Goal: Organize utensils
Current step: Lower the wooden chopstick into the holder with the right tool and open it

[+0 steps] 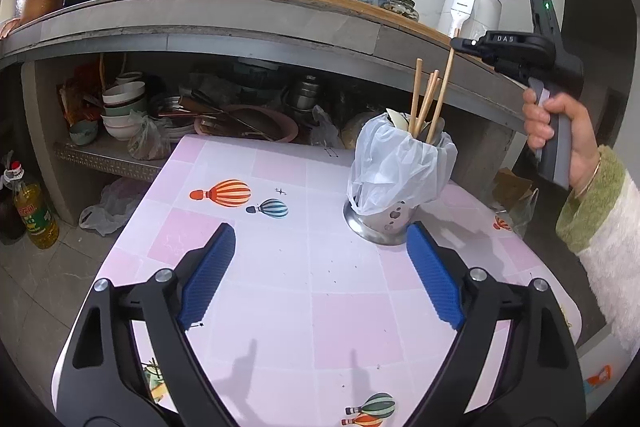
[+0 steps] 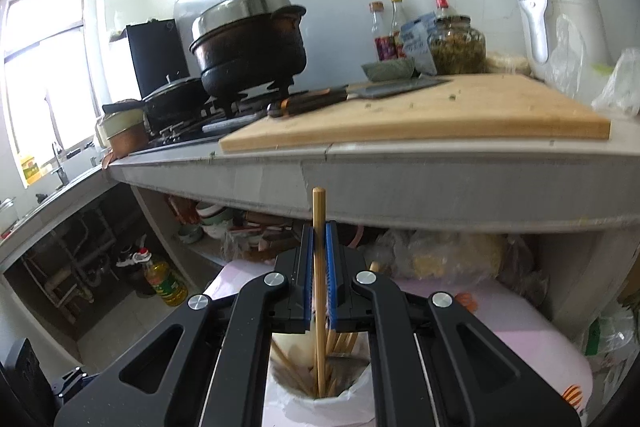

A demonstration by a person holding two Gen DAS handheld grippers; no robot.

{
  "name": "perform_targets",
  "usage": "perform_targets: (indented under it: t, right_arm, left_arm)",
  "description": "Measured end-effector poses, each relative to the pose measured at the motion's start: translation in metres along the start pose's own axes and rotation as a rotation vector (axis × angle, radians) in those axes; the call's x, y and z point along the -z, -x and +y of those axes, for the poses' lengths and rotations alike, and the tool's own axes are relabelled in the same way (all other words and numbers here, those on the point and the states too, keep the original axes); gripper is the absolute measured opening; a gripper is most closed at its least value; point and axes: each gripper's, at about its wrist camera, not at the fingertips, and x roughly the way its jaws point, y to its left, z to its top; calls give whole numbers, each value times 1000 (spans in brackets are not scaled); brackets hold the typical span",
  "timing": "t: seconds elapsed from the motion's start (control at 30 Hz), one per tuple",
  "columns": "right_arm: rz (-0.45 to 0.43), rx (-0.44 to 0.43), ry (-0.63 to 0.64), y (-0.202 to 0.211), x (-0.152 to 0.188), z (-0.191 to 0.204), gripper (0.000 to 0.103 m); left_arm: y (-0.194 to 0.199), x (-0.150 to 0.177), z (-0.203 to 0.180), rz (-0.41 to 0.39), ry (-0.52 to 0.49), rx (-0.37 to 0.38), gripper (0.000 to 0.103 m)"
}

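Behind the utensil holder (image 1: 394, 187), a counter (image 1: 224, 27) overhangs stacked bowls (image 1: 124, 107).

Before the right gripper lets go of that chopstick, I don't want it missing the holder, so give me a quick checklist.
1. Right gripper shut on the chopstick: ok.
2. Chopstick's lower end inside the utensil holder: ok.
3. Chopstick near upright: ok.
4. Left gripper open, holding nothing: ok.
5. Left gripper steadying the holder: not ok, its pads don't grip it.
6. Lower end resting on the holder's bottom: cannot tell.
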Motion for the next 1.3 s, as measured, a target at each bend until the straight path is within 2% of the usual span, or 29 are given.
perform_targets:
  t: [0.5,0.87,1.1,1.2,1.3]
  right_arm:
    - [97,4,-47,-13,53,-10,6]
    - [113,18,-128,-1,56,-20,8]
    - [37,48,-199,61,80,-13,53]
    - [34,66,-231,88,106,-7,67]
    - [89,104,-253,103,132,-3,74]
  left_arm:
    - [5,3,-6,-6,32,-20,91]
    - [12,1,-7,-14,60,-58,93]
    - [20,3,-15,-19,43,-46,93]
    - [23,3,-20,-22,27,-60,94]
    - [28,1,-26,-34,15,-77,95]
